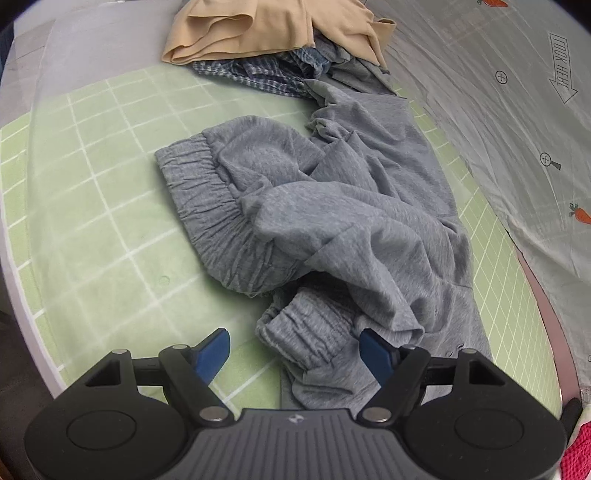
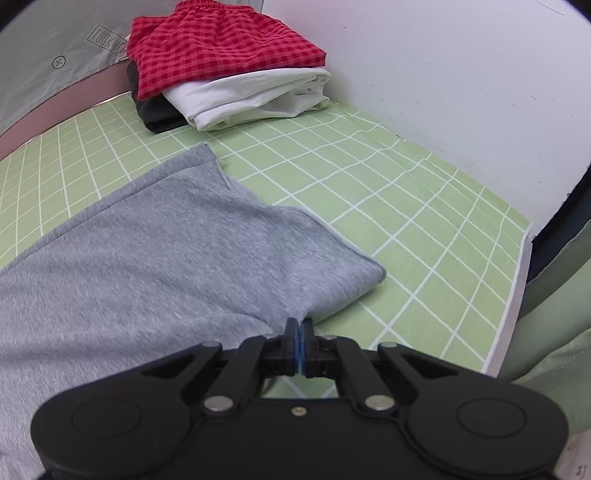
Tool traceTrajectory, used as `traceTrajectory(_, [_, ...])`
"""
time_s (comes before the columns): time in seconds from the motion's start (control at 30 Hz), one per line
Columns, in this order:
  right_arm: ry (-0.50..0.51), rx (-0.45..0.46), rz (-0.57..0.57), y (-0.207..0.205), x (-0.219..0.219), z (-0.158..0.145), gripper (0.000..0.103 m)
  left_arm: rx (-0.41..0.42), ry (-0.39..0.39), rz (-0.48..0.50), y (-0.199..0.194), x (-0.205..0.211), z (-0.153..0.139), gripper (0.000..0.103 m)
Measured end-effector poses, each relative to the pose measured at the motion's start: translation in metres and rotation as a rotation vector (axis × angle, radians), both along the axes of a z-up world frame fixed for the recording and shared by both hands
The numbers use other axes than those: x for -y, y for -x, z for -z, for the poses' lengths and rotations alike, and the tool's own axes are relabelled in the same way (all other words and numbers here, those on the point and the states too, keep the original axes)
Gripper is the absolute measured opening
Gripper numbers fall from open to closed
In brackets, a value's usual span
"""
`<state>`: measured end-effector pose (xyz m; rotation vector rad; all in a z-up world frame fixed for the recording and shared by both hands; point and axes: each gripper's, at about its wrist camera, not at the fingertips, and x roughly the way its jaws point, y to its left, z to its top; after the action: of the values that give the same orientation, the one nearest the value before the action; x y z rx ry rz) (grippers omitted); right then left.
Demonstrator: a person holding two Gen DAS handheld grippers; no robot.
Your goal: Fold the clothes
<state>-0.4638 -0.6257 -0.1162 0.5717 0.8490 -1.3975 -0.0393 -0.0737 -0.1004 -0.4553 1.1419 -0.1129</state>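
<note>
Grey sweatpants point(image 1: 351, 206) lie crumpled on a green grid sheet point(image 1: 110, 221), the elastic waistband bunched toward the left. My left gripper point(image 1: 293, 341) is open; its blue pads point(image 1: 214, 350) straddle a gathered elastic part of the pants at the near edge without pressing on it. In the right wrist view the other end of the grey sweatpants point(image 2: 166, 251) spreads flatter over the sheet point(image 2: 406, 206). My right gripper point(image 2: 297, 325) is shut, and a fold of the grey fabric's near edge is pinched between its pads.
Unfolded clothes are piled at the far end: a beige garment point(image 1: 266, 29) over a blue plaid one point(image 1: 251, 74). A folded stack of red check shorts point(image 2: 221, 44), a white item point(image 2: 258, 96) and a black item point(image 2: 155, 114) sits by the white wall point(image 2: 461, 74). A printed grey cover point(image 1: 498, 129) borders the sheet.
</note>
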Motion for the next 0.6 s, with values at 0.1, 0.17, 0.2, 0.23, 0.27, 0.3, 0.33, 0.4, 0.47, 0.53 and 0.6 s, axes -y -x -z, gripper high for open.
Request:
traceTrajectory(0.1, [0.008, -0.012, -0.004, -0.001, -0.003, -0.003, 0.001, -0.009, 0.01, 0.009, -0.009, 0.006, 0.004, 0.051])
traceTrajectory(0.17, [0.013, -0.02, -0.007, -0.002, -0.006, -0.004, 0.001, -0.011, -0.001, 0.013, -0.014, 0.008, 0.005, 0.019])
traceTrajectory(0.2, [0.017, -0.029, -0.011, -0.002, -0.006, -0.005, 0.001, -0.006, -0.015, 0.007, -0.015, 0.007, 0.004, 0.013])
traceTrajectory(0.23, [0.02, -0.038, -0.016, -0.002, -0.006, -0.006, 0.001, -0.001, -0.028, 0.001, -0.015, 0.005, 0.003, 0.011])
traceTrajectory(0.27, [0.025, -0.048, -0.021, -0.002, -0.006, -0.008, 0.001, 0.011, -0.039, -0.008, -0.015, 0.001, 0.001, 0.01])
traceTrajectory(0.3, [0.028, -0.055, -0.023, -0.001, -0.005, -0.009, 0.001, 0.031, -0.067, -0.022, -0.015, -0.007, -0.004, 0.01])
traceTrajectory(0.33, [0.031, -0.06, -0.021, 0.0, -0.005, -0.011, 0.001, 0.051, -0.095, -0.036, -0.015, -0.014, -0.008, 0.009])
traceTrajectory(0.4, [0.037, -0.066, -0.015, 0.004, -0.005, -0.014, 0.001, 0.09, -0.15, -0.063, -0.014, -0.03, -0.017, 0.009])
traceTrajectory(0.47, [0.052, -0.068, -0.005, 0.007, -0.009, -0.017, 0.001, 0.12, -0.228, -0.113, -0.015, -0.054, -0.022, 0.009])
traceTrajectory(0.53, [0.054, -0.07, -0.003, 0.011, -0.015, -0.018, 0.001, 0.13, -0.277, -0.16, -0.019, -0.082, -0.023, 0.009])
traceTrajectory(0.6, [0.053, -0.081, -0.012, 0.012, -0.019, -0.017, 0.001, 0.129, -0.303, -0.199, -0.024, -0.11, -0.023, 0.009])
